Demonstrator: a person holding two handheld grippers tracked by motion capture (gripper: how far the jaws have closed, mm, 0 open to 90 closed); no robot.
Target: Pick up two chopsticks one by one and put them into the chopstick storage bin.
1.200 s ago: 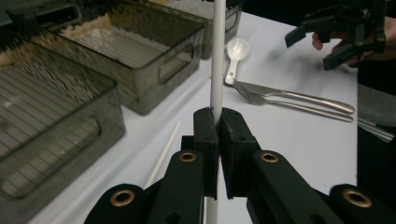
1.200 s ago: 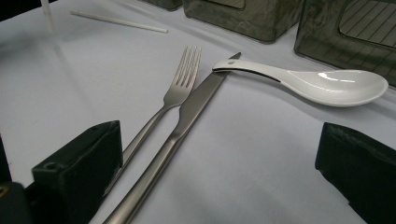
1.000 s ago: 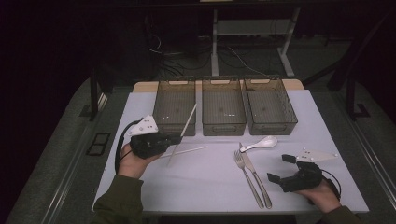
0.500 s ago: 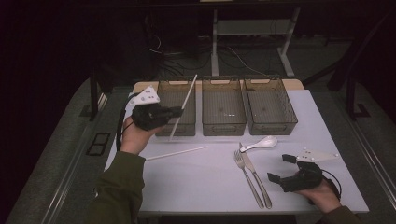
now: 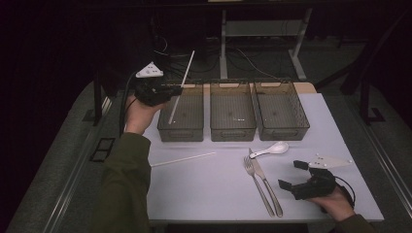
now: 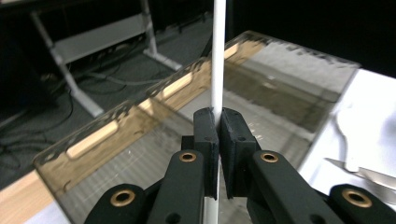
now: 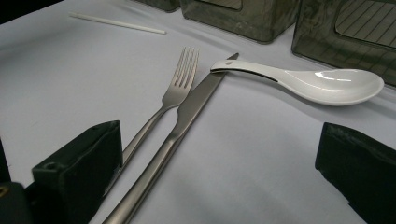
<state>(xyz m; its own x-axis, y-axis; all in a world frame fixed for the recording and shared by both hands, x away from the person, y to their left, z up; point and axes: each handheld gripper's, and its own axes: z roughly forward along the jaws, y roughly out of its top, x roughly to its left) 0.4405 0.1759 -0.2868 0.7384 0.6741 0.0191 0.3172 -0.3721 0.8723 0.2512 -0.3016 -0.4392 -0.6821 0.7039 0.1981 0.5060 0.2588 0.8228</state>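
Lifted white chopstick point(image 5: 180, 83), thin, straight.

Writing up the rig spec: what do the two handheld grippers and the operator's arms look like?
Both are black two-jaw units. The left gripper carries a white three-cornered plate on top; a dark cable trails from it along the olive-green sleeve. Seen in its own view, its arms have brass-coloured pivot bushings and blocky black pads. The right gripper has a pale three-cornered plate and a black cable looping behind the hand.
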